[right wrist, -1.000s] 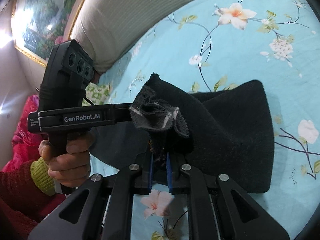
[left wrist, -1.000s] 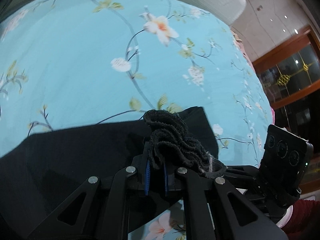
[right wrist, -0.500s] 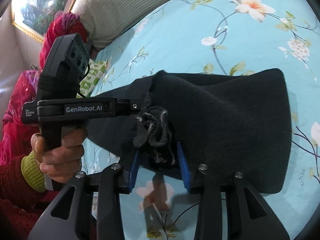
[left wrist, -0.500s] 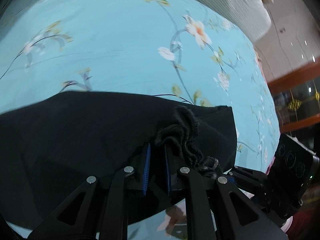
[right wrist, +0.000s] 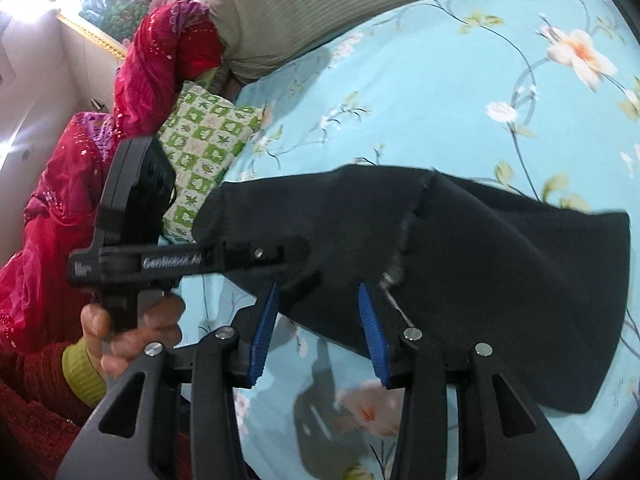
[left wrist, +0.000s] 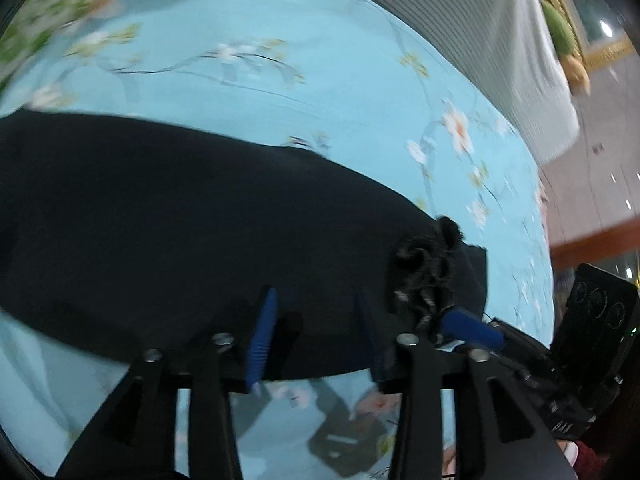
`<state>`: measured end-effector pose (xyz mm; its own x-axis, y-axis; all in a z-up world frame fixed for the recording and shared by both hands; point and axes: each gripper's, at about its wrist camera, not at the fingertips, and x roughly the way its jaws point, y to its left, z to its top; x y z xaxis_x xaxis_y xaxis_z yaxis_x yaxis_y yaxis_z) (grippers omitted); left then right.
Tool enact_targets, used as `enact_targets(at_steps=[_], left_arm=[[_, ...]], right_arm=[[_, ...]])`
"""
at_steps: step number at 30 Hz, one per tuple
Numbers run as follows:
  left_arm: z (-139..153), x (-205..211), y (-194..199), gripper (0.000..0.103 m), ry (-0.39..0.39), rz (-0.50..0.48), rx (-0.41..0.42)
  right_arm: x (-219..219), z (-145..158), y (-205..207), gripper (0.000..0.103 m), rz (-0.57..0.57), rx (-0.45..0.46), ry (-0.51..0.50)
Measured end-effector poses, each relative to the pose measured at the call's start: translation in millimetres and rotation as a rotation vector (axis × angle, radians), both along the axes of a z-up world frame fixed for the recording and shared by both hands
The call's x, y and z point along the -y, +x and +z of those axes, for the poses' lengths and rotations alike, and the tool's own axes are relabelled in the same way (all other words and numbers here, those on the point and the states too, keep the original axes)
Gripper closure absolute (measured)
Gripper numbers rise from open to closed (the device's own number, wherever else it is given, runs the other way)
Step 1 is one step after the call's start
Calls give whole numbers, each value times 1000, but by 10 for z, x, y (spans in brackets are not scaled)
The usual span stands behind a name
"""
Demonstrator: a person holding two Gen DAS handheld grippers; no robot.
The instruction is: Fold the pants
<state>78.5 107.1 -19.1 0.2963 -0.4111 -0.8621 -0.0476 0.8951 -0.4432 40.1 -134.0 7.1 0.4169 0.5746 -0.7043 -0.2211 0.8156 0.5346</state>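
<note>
1. You see a light-blue floral bedsheet filling both views.
2. A striped beige bolster lies along its far edge.
3. A green-checked pillow sits beside red bedding, below a gold-framed painting.

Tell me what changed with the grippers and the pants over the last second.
Both grippers let go. A second ago each was shut on a bunched edge of the black pants; now the left gripper and right gripper are open, and the cloth has dropped flat onto the blue flowered bedsheet, folded over itself. The left view also swung, showing more of the pants. The green patterned pillow stayed put.
</note>
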Motion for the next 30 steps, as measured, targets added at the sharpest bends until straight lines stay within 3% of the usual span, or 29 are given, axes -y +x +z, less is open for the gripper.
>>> enact_targets(at_steps=[15,30], left_arm=[[-62,-1338,-634,56,18,390,-52],[-241,-1938,-603,51,-15,548,-98]], right_arm=[[-592,7,369,59,141,-10,-35],[-1326,-86,1056,59,323,-10,-121]])
